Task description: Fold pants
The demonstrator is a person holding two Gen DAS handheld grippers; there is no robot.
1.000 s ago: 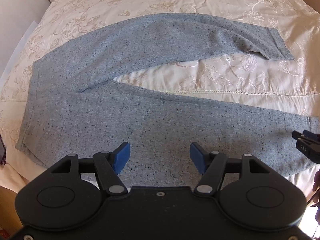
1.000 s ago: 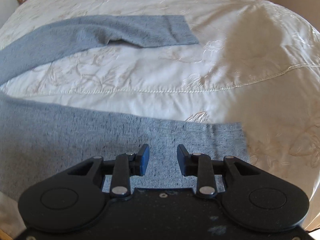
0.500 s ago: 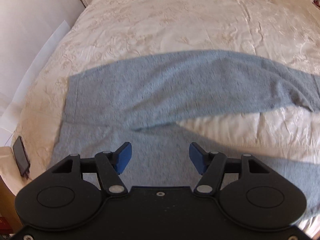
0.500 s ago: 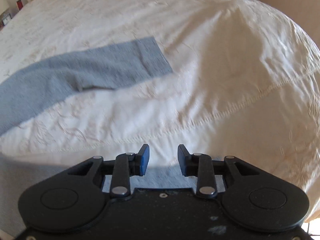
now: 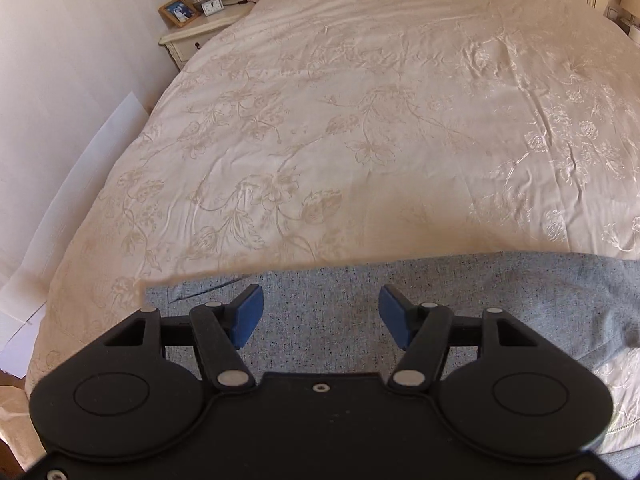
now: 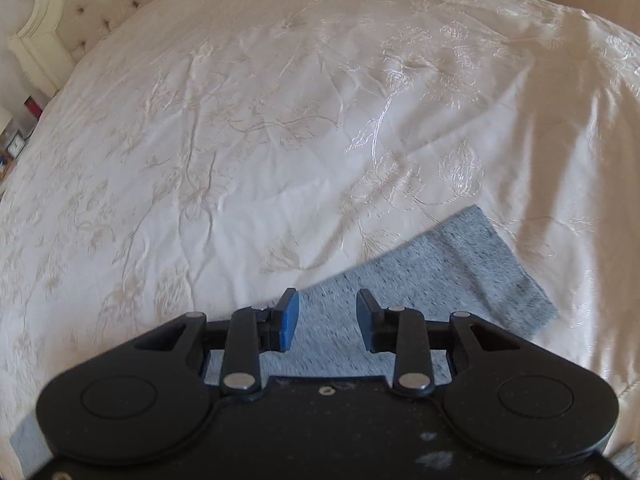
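Note:
Grey speckled pants (image 5: 480, 292) lie flat on a cream embroidered bedspread (image 5: 360, 120). In the left wrist view their far edge at the waist end runs just beyond my left gripper (image 5: 320, 312), which hovers above the cloth, open, with nothing between its blue pads. In the right wrist view the far leg's cuff end (image 6: 472, 264) lies slanted below my right gripper (image 6: 327, 318). That gripper is also open and holds nothing. The near leg is hidden under the gripper bodies.
A white nightstand (image 5: 200, 36) with a lamp, a clock and a framed photo stands at the bed's far left corner. A tufted headboard (image 6: 80, 4) closes the far end. The bed's left edge drops beside a white wall (image 5: 60, 80).
Both grippers have moved over the pants toward the far leg and the headboard; the near leg has dropped out of view. The right wrist has rolled, so the cuff now looks slanted. Both jaws stayed open.

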